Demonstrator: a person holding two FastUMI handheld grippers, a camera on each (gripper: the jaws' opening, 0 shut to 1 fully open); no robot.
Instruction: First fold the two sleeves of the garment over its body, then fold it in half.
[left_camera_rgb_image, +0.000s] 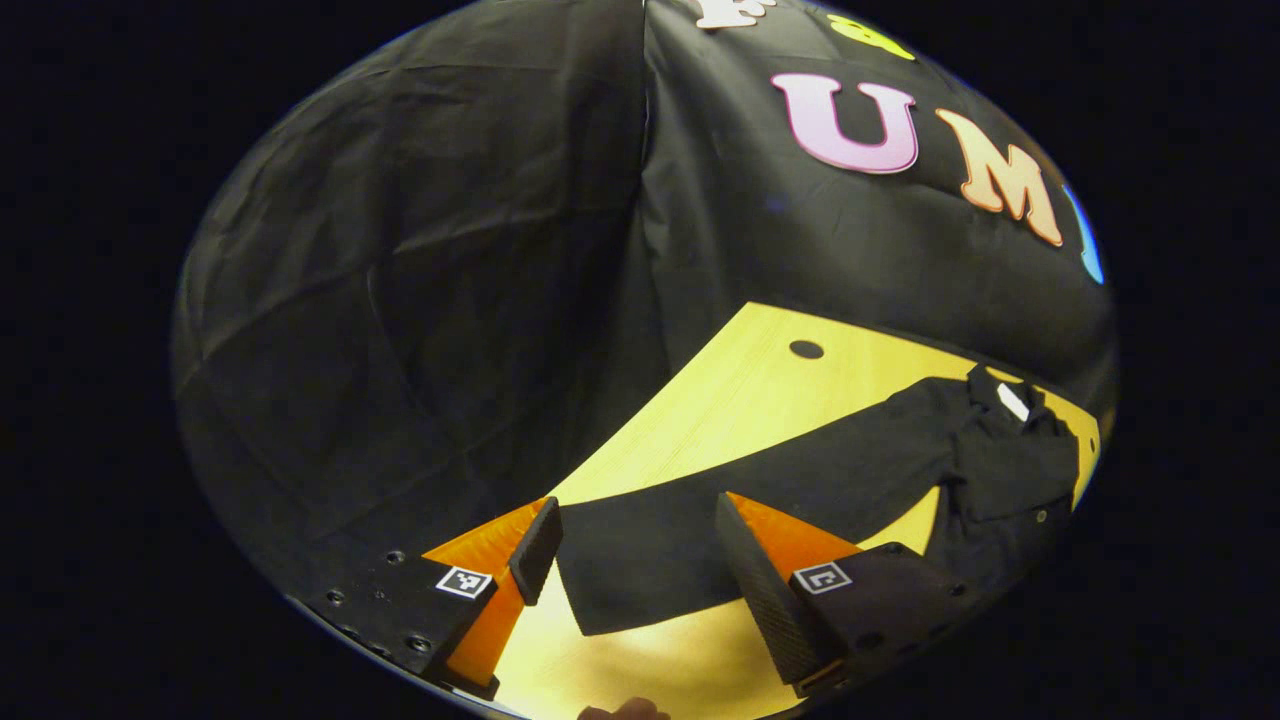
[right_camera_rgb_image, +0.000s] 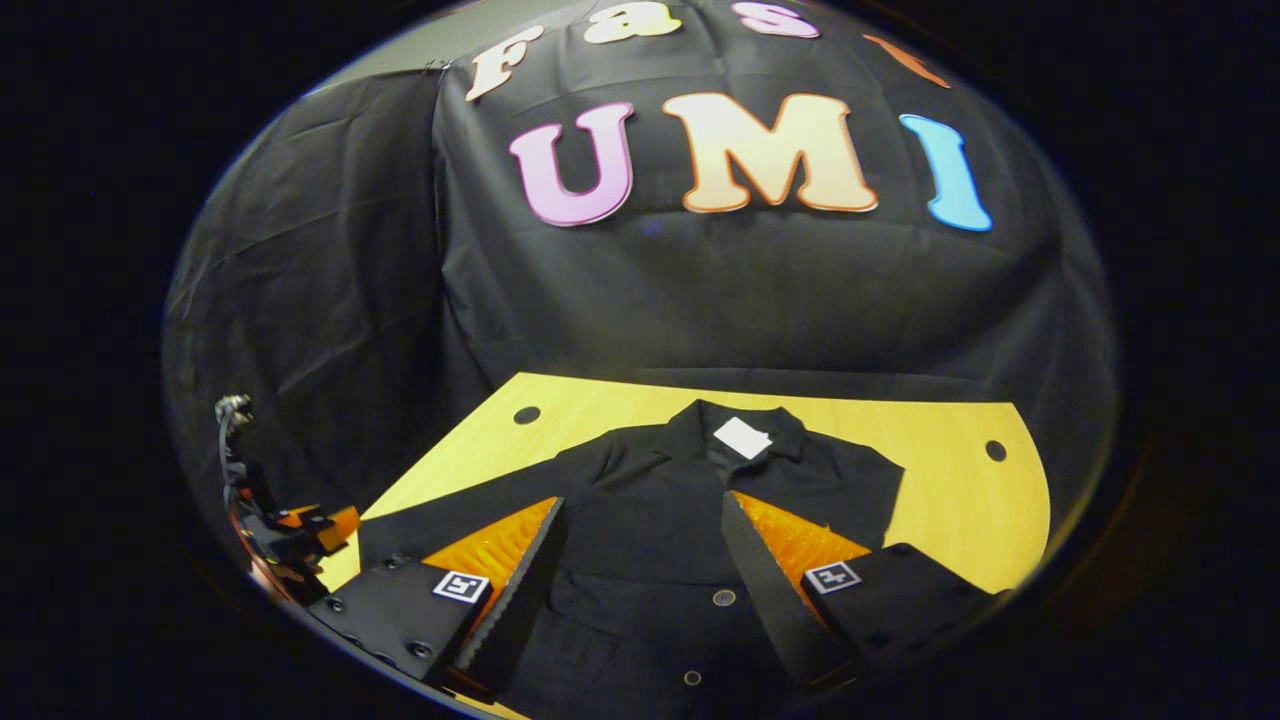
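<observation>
A black button-front jacket (right_camera_rgb_image: 650, 520) lies flat on the yellow table (right_camera_rgb_image: 950, 500), collar and white label (right_camera_rgb_image: 742, 437) at the far side. One sleeve (left_camera_rgb_image: 700, 500) stretches out straight from the jacket's body (left_camera_rgb_image: 1000, 470), and its cuff end lies between the fingers of my left gripper (left_camera_rgb_image: 635, 548). That gripper is open and hovers just over the cuff. My right gripper (right_camera_rgb_image: 640, 545) is open above the jacket's front, one finger on each side of the button line. The left gripper (right_camera_rgb_image: 290, 535) also appears at the table's left edge. The other sleeve is hidden behind my right gripper's finger.
Round holes sit in the tabletop at the far corners (right_camera_rgb_image: 526, 414) (right_camera_rgb_image: 995, 450) (left_camera_rgb_image: 806, 349). Bare table lies right of the jacket and along the outstretched sleeve. The black cloth wall closes the booth behind the table. A bit of a hand (left_camera_rgb_image: 625, 710) shows at the bottom edge.
</observation>
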